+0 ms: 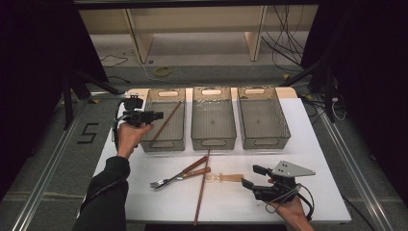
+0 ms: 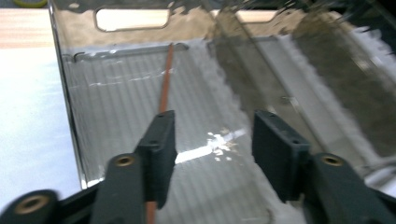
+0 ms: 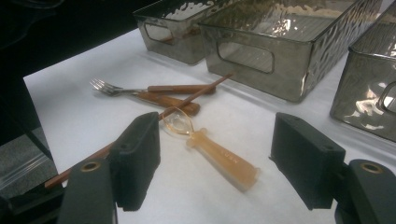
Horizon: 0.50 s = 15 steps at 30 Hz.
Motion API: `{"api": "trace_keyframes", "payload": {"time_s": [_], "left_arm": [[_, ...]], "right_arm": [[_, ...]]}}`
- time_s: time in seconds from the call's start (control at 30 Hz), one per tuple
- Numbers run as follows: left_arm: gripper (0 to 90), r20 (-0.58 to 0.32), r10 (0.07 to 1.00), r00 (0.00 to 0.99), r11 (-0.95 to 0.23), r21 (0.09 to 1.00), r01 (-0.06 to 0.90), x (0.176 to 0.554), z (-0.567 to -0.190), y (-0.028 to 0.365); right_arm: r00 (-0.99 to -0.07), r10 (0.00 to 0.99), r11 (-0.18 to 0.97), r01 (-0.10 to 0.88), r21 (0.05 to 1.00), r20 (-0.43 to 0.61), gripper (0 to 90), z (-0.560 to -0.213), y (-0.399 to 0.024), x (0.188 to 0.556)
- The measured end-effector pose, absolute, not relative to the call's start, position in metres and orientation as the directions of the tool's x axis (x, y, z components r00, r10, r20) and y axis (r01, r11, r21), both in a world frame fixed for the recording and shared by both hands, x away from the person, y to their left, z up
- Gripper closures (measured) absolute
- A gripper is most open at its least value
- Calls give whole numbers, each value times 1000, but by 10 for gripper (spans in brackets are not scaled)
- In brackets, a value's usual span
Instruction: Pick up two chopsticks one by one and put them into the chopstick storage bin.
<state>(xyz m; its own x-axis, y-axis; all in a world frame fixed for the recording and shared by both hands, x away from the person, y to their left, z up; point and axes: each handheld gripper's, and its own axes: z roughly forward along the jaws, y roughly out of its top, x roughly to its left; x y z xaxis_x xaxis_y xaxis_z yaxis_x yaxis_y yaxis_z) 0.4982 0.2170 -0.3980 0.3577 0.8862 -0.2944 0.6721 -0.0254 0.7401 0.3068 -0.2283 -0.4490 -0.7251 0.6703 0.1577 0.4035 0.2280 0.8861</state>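
L gripper (image 1: 156, 115) hangs over the left bin (image 1: 165, 140), jaws apart w/ nothing between them; a chopstick (image 1: 167, 120) lies slanted inside that bin, just beside the L jaw in the left gripper view (image 2: 164, 84). R gripper (image 1: 254, 175) sits near-right on the table (image 1: 317, 159), jaws wide open, empty, aimed at the spoon (image 3: 211, 150) lying flat just ahead. Left of the spoon: fork (image 1: 179, 175), a 2nd chopstick (image 1: 201, 187) crossing it. Middle bin (image 1: 213, 139) & right bin (image 1: 263, 139) at far side.
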Motion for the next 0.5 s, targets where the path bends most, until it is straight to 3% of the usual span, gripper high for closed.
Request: {"api": "trace_keyframes", "payload": {"time_s": [0.13,0.5], "left_arm": [[364,-264,871,413,-83,751,655,475,-389,206],[276,-239,845,479,-164,736,657,413,-397,186]], "right_arm": [[-724,672,230,404,885,156,334,-449,-228,307],[-723,674,235,403,884,150,333,-449,-227,306]]}}
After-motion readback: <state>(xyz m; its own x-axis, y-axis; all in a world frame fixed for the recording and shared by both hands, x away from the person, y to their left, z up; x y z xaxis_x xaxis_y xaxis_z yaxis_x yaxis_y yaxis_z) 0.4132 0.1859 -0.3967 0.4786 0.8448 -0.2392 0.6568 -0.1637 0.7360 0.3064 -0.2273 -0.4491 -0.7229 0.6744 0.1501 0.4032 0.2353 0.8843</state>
